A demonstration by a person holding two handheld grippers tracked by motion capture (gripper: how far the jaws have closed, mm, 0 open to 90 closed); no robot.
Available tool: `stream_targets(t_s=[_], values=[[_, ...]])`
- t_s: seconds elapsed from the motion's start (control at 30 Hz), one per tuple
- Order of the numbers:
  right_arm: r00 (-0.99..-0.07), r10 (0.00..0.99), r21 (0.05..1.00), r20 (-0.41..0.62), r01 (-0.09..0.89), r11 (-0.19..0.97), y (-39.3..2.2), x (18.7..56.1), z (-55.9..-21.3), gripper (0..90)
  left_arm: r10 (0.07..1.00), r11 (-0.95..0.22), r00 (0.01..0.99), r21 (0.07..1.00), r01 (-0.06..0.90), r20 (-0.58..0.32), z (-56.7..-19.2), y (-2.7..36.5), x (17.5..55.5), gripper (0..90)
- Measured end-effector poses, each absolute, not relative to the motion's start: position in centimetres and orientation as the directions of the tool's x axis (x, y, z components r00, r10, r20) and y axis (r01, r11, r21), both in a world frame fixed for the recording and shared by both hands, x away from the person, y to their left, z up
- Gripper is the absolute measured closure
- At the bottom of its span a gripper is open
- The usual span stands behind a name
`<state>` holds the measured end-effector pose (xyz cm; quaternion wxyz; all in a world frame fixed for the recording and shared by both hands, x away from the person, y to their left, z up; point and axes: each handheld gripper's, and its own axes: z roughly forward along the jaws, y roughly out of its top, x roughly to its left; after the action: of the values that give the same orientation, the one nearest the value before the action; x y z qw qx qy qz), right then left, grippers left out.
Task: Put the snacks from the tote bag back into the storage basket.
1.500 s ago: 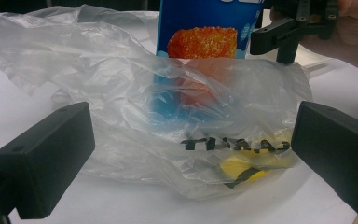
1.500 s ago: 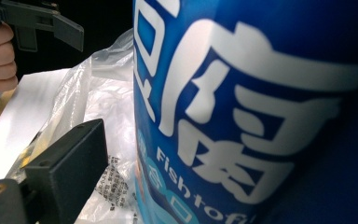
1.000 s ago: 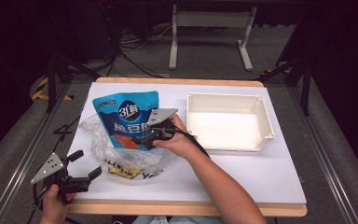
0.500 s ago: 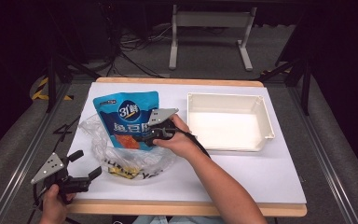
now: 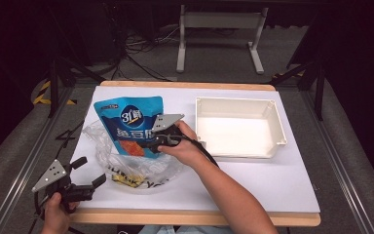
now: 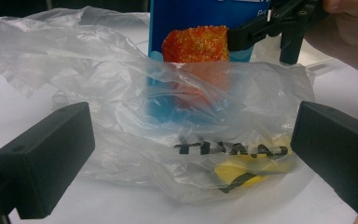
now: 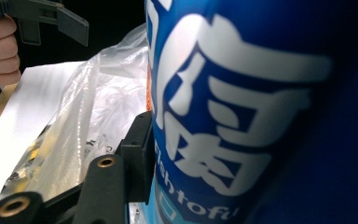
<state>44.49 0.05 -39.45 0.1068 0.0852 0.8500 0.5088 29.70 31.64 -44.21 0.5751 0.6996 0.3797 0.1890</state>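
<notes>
Right tongs (image 5: 148,143) had just been closing, clamped on blue snack pouch (image 5: 130,124), likely at its right edge. Pouch stood partly inside clear plastic bag (image 5: 126,163) on surface (image 5: 272,180). Left tongs (image 5: 90,183) spread wide, empty, near bag's front-left; right hand nearer pouch.

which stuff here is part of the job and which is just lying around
In the job:
- blue snack pouch, clamped by the right gripper, whose jaws have just been closing
- clear plastic bag

Lying about:
- white tray
- left gripper, open, off the bag
</notes>
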Motion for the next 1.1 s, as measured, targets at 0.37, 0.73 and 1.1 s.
stream_targets(t_s=[0.37, 0.73, 1.1], values=[[-0.964, 0.235, 0.889, -0.127, -0.005, 0.459, 0.5, 44.1, -35.6, 52.6, 0.748, -0.045, 0.640, 0.949, 0.313, -0.176, -44.2, 31.7, 29.7, 0.3], [-0.966, 0.214, 0.884, -0.147, -0.031, 0.467, 0.8, 43.6, -31.2, 52.7, 0.748, -0.044, 0.639, 0.948, 0.314, -0.177, -44.2, 31.7, 29.7, 0.3], [-0.973, 0.185, 0.896, -0.140, -0.045, 0.442, 0.7, 43.2, -28.5, 54.7, 0.749, -0.038, 0.637, 0.948, 0.317, -0.183, -44.2, 31.8, 29.7, 0.4]])
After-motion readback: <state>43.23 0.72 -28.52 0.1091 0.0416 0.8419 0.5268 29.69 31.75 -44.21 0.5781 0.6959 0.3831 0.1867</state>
